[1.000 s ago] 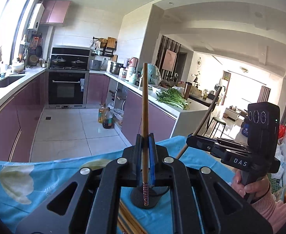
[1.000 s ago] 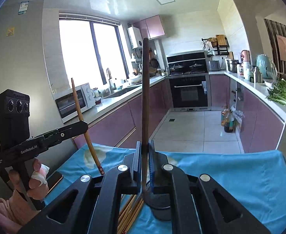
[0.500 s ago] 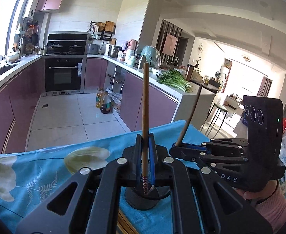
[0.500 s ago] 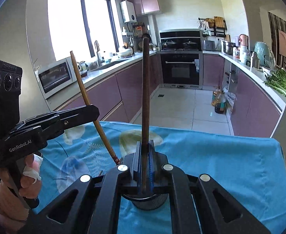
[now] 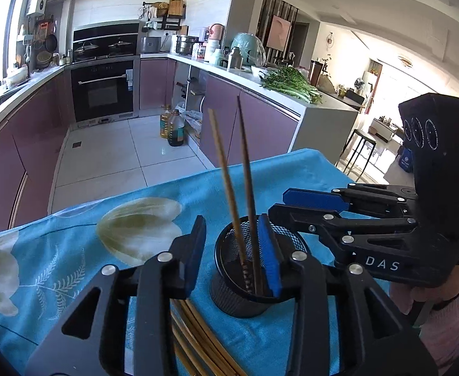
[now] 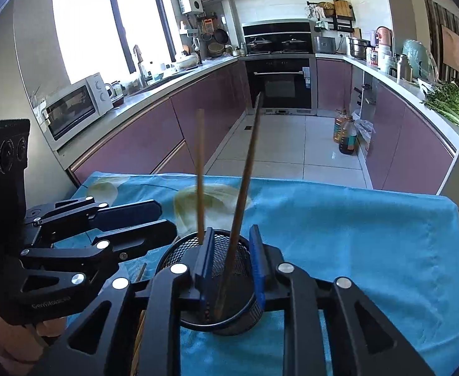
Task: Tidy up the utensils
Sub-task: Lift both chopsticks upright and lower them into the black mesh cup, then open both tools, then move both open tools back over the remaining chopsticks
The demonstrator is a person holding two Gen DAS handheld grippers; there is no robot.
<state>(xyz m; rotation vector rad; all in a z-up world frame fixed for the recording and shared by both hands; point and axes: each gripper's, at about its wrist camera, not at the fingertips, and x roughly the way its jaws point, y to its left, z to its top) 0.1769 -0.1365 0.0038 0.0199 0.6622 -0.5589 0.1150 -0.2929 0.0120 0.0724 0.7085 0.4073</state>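
A black mesh cup [image 5: 287,244] [image 6: 242,250] stands on the blue flowered cloth [image 5: 72,250]. Two brown chopsticks stand loose in it, one lighter [image 5: 221,163] [image 6: 200,169] and one darker [image 5: 245,163] [image 6: 246,178]. My left gripper [image 5: 232,244] is open, its jaws either side of the cup and sticks. My right gripper [image 6: 229,250] is open too, with the darker stick free between its jaws; it also shows in the left wrist view [image 5: 310,203]. More chopsticks [image 5: 198,338] lie flat on the cloth below the left gripper.
The table's far edge [image 6: 323,185] drops to a tiled kitchen floor. Purple cabinets, an oven [image 6: 279,84], a microwave [image 6: 75,106] and oil bottles [image 5: 173,125] stand beyond. Greens [image 5: 289,84] lie on the counter.
Both grippers have opened and let their chopsticks drop into the mesh cup. Both have tilted down toward the cup.
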